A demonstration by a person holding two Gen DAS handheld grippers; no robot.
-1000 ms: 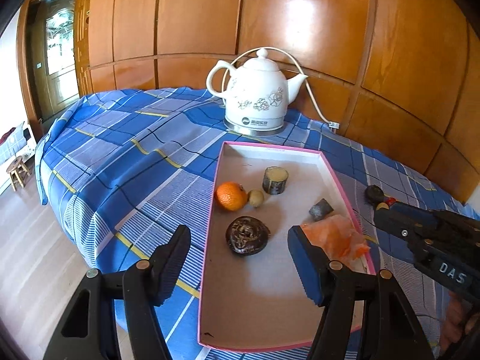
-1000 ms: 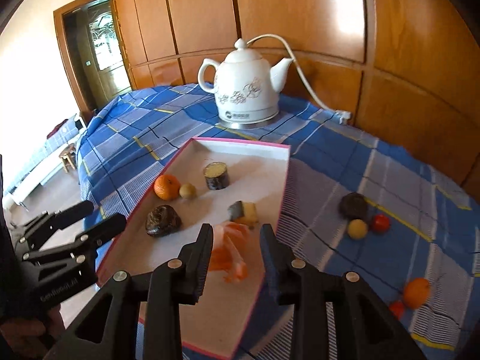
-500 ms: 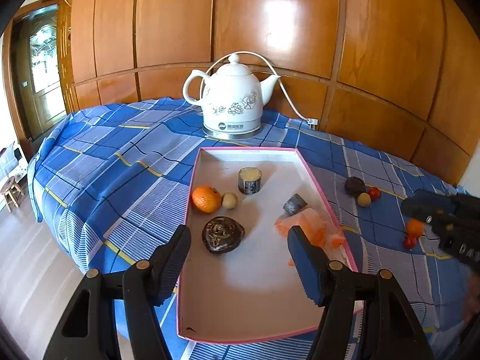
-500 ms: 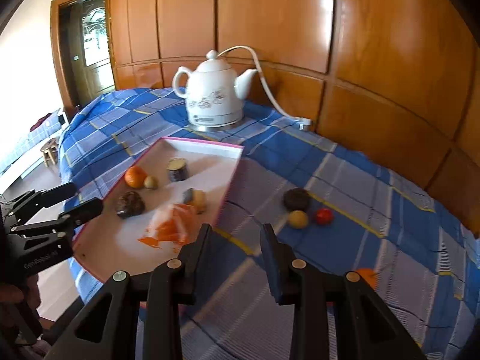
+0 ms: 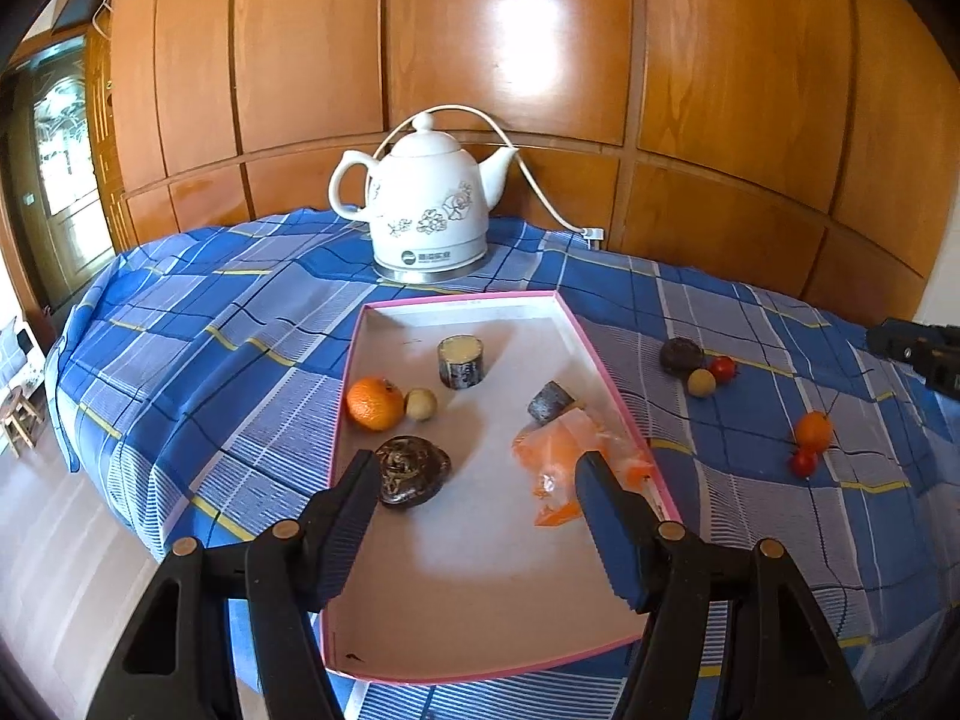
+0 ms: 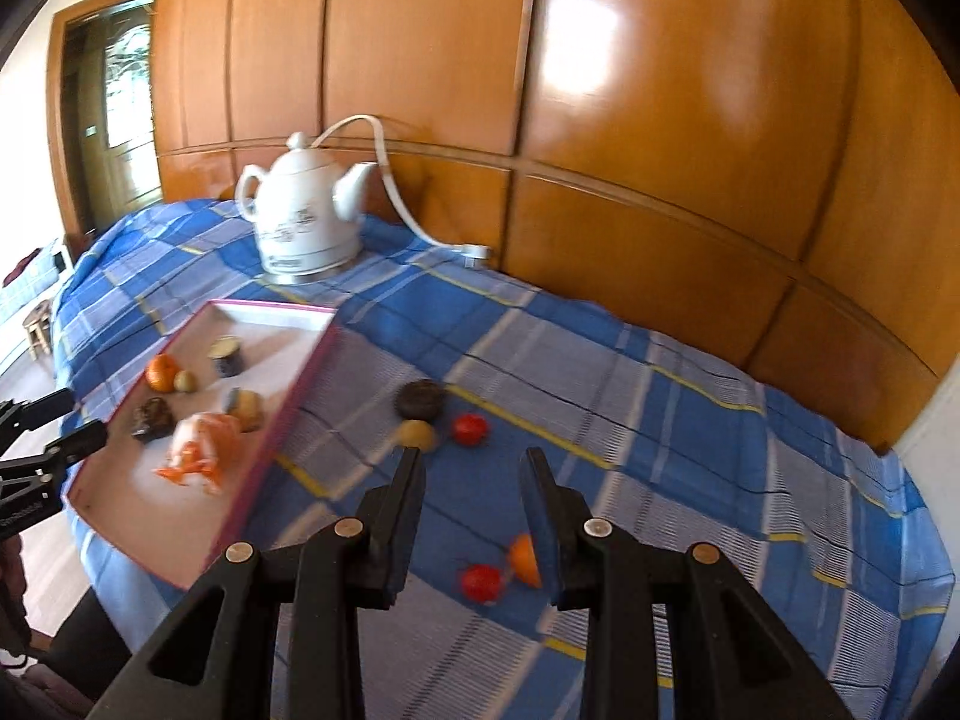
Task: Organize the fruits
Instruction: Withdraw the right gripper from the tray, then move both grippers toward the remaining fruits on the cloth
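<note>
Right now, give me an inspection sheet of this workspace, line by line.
Surface: blue plaid cloth over the table.
Job's things: pink-rimmed tray holds an orange, small yellowish fruit, two cut cylinder pieces, dark lump, orange plastic bag. Loose on the cloth: dark fruit, yellow fruit, two red tomatoes, second orange.
Clutter: white kettle.
Grippers: left gripper open, empty, over tray; right gripper open, empty, over loose fruit.
Cables: kettle cord to wall.
Surroundings: wood panelling, door, stool.

The right finger (image 6: 543,516) hides part of the orange (image 6: 522,558). The kettle (image 6: 303,213) is smeared, its print unreadable. The bag (image 5: 570,459) perhaps holds peel.
</note>
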